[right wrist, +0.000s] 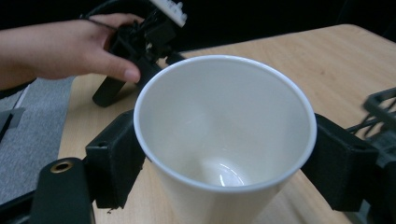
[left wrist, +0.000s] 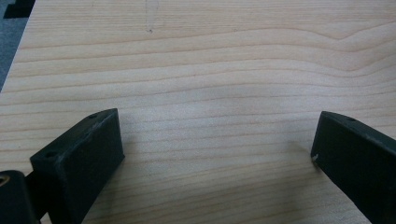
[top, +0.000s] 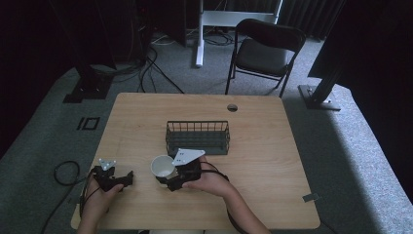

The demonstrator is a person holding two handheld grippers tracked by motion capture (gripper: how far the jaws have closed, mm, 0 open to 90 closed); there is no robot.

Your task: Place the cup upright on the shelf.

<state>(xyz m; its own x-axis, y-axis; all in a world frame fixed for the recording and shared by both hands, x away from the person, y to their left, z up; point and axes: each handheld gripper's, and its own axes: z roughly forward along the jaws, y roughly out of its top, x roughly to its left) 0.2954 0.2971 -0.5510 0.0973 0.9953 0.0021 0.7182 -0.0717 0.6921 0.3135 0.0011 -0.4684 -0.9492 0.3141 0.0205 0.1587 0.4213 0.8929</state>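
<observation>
Two grippers are on the table (top: pixel 272 161) in the high view. Your right gripper (top: pixel 163 181) is at the white cup (top: pixel 162 166), which stands upright just in front of the wire basket (top: pixel 197 137). Your left gripper (top: pixel 129 178) rests on the wood near the front left corner, apart from the cup. Around the table you see grey carpet, a folding chair (top: pixel 265 51) behind, some cables and dark stands; the room is dim.

In the left gripper view, the jaws stand wide apart with nothing between them, above bare wood grain.

In the right gripper view, the two jaws sit on both sides of the cup (right wrist: pixel 224 140) and press its wall just under the rim, so the cup is gripped. It looks empty inside. Your other hand (right wrist: pixel 60 49) and its gripper lie farther off.

I judge the step is the grasp of the cup. The next move probably needs a straight lift, then a carry over the basket wall, with gentle pressure because the thin cup can deform.
</observation>
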